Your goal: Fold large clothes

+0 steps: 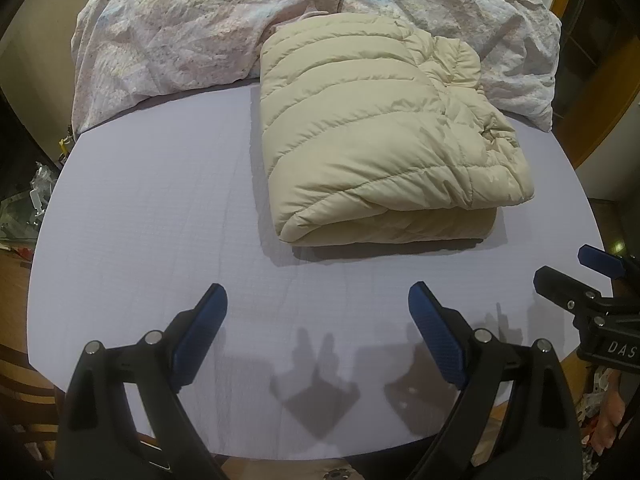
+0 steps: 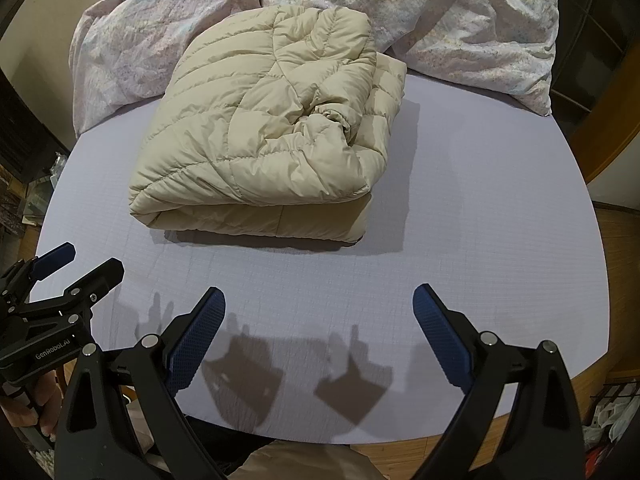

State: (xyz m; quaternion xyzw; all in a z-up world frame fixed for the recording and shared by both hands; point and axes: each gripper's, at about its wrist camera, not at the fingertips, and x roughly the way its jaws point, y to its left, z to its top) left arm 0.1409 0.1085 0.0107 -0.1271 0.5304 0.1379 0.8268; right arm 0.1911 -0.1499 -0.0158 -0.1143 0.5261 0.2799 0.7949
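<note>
Both grippers hang over the near edge of the table, jaws spread wide and holding nothing. The left gripper (image 1: 318,304) has bare cloth between its blue pads, and so does the right gripper (image 2: 320,304), just beside it; each shows at the margin of the other's view. Their shadows fall on the lilac table cover (image 1: 160,208) below them, well short of the garment.

Farther out, toward the middle of the table and reaching back to its far side, lies the beige puffer jacket (image 1: 372,152). It is already a compact, layered rectangle: the bottom fold faces the grippers and a sleeve with its gathered cuff is tucked across the top. By that shape, the folding of this piece looks finished or nearly so; perhaps a last squaring of the loose right-hand edge is left.

Along the far edge, touching the jacket's back, a large pale floral sheet (image 1: 180,40) sits crumpled and unfolded. If it counts as part of the job, that piece is not yet started.

No containers appear in either view.
</note>
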